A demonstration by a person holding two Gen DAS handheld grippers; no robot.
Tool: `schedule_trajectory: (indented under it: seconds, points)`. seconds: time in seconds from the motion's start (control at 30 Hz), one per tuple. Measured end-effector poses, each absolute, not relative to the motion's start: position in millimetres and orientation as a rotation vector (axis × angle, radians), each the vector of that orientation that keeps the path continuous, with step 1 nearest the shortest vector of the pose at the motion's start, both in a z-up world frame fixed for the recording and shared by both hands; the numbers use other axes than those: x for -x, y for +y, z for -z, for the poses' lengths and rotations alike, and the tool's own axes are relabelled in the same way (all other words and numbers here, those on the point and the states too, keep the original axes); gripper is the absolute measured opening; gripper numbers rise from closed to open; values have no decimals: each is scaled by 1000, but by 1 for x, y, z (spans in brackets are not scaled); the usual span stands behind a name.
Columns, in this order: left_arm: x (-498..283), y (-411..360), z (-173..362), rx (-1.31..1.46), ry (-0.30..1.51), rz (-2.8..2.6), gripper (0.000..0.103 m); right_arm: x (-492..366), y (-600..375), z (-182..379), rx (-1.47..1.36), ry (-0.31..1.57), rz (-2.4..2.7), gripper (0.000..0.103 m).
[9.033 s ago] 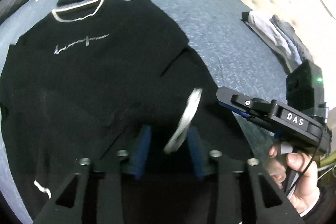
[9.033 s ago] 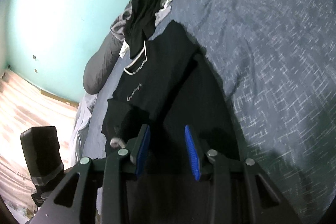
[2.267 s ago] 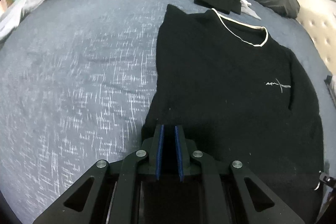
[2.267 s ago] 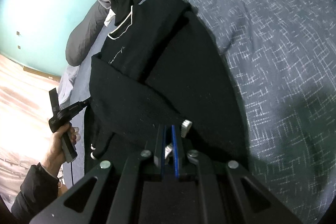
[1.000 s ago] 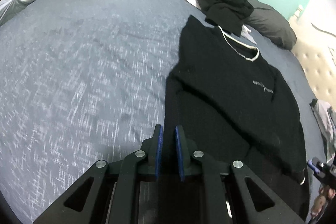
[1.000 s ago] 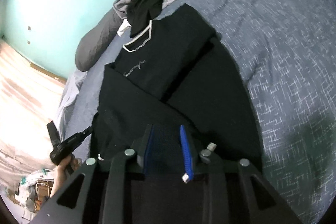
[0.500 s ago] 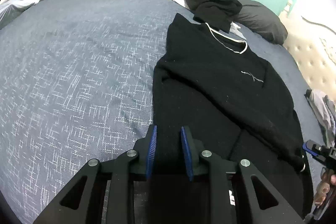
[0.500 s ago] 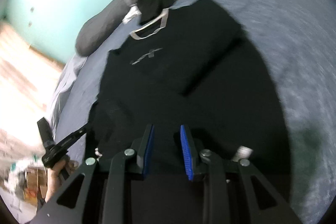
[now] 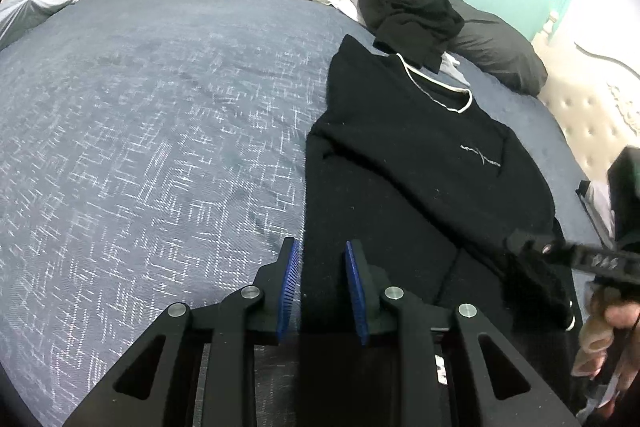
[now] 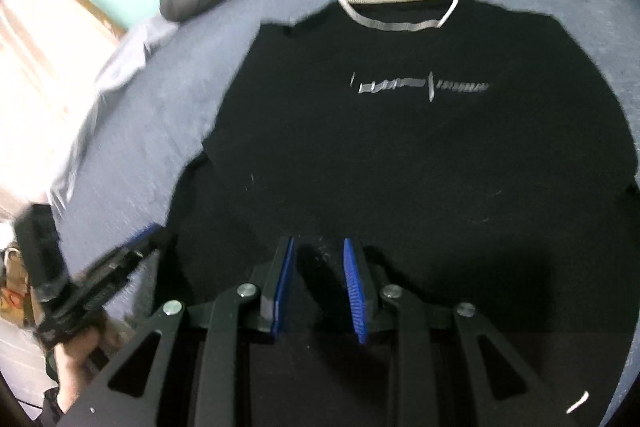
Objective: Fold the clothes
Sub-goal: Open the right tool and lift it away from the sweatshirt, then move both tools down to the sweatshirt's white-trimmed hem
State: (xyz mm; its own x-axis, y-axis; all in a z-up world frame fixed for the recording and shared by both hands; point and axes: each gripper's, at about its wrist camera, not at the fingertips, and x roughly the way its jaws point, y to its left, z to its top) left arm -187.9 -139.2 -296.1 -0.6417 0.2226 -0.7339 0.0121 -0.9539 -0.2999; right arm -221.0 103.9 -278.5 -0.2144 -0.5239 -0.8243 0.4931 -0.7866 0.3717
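Black sweater (image 10: 420, 155), both jaws parted

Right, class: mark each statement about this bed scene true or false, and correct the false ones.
1. Both grippers are open. True: left gripper and right gripper grip nothing.
2. The black sweater has a red collar. False: its collar is pale.
3. A pile of clothes lies beyond the collar. True.
4. The bedspread is plain white. False: it is blue-grey with white flecks.
5. The sweater hangs on a hanger. False: it lies on the bedspread.
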Motion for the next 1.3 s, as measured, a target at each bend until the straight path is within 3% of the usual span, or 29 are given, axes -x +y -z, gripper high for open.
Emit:
schedule_trajectory:
  seconds: [0.43,0.8,1.1,1.3]
  points:
    - [186,-144,290,1243,-478,-2707,27,187,198,305,-1521,7,2095,18]
    - [184,-146,291,1254,-476,-2705,27,214,222,274,-1439,-153,2201,16]
    - [183,-155,291,1268,-487,-2715,27,225,239,306,-1572,-197,2225,16]
    - [175,-156,283,1272,-471,-2719,27,205,280,298,-1573,-266,2264,16]
